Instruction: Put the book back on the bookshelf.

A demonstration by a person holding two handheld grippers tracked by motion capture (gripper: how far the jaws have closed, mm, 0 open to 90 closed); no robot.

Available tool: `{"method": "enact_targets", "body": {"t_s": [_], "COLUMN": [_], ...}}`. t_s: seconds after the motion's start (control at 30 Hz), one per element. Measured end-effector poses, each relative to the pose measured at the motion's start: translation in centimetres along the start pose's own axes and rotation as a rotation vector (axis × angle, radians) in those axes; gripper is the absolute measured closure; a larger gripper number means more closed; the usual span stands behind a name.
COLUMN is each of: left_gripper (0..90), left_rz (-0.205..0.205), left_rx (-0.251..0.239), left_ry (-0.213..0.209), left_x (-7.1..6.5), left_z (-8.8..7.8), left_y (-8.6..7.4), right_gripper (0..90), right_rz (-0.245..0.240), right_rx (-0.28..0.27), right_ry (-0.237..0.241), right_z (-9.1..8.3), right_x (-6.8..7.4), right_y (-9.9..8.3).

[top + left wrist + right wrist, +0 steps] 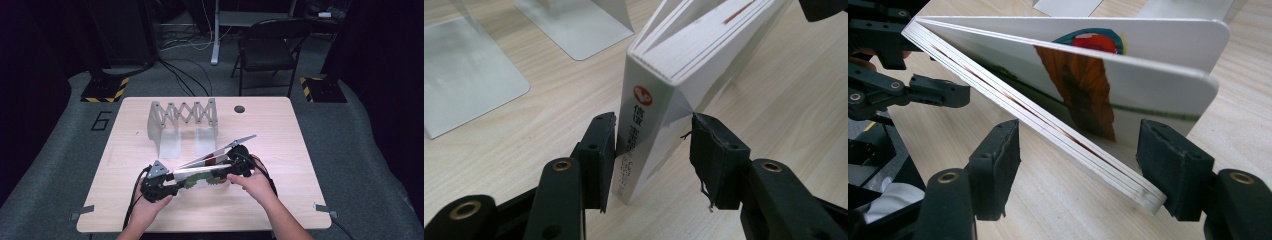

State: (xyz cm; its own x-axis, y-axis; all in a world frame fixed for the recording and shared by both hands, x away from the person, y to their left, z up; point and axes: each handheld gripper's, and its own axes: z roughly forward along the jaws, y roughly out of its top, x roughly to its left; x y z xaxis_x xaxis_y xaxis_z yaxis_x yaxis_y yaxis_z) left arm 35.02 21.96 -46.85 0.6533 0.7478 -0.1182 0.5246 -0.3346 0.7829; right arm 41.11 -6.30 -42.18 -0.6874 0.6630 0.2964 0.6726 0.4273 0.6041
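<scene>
A white board book (200, 172) lies low over the wooden table (280, 130), its pages fanned apart at the right end. My left gripper (182, 182) comes in from the left and is shut on the spine end. In the left gripper view the spine (644, 115) bears a red logo and dark characters, and both pads (601, 145) press its sides. My right gripper (220, 175) is at the book's other end. In the right gripper view the thick pages (1073, 80) with an orange and teal picture pass between the jaws, which stand open; the left pad (998, 165) is clear of them.
A grey metal expanding book rack (182, 120) stands behind the book; its flat foot plates (469, 85) lie on the table close to the spine. A dark round hole (239, 109) sits at the table's far edge. A folding chair (270, 50) stands beyond the table.
</scene>
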Motion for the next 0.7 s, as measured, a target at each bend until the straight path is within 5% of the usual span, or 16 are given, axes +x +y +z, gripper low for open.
{"method": "enact_targets", "body": {"t_s": [0.2, 0.7], "left_gripper": [52.7, 46.7], "left_rz": [-0.03, -0.018], "left_rx": [-0.021, -0.015], "left_ry": [-0.029, -0.062], "left_x": [0.31, 0.38], "left_z": [0.23, 0.49], "left_y": [-0.26, 0.54], "right_gripper": [35.4, 36.7], "right_rz": [-0.002, -0.01], "right_rx": [0.03, 0.085], "right_ry": [-0.004, -0.035], "right_z": [0.45, 0.78], "right_x": [-0.41, -0.95], "right_y": [-0.42, -0.88]}}
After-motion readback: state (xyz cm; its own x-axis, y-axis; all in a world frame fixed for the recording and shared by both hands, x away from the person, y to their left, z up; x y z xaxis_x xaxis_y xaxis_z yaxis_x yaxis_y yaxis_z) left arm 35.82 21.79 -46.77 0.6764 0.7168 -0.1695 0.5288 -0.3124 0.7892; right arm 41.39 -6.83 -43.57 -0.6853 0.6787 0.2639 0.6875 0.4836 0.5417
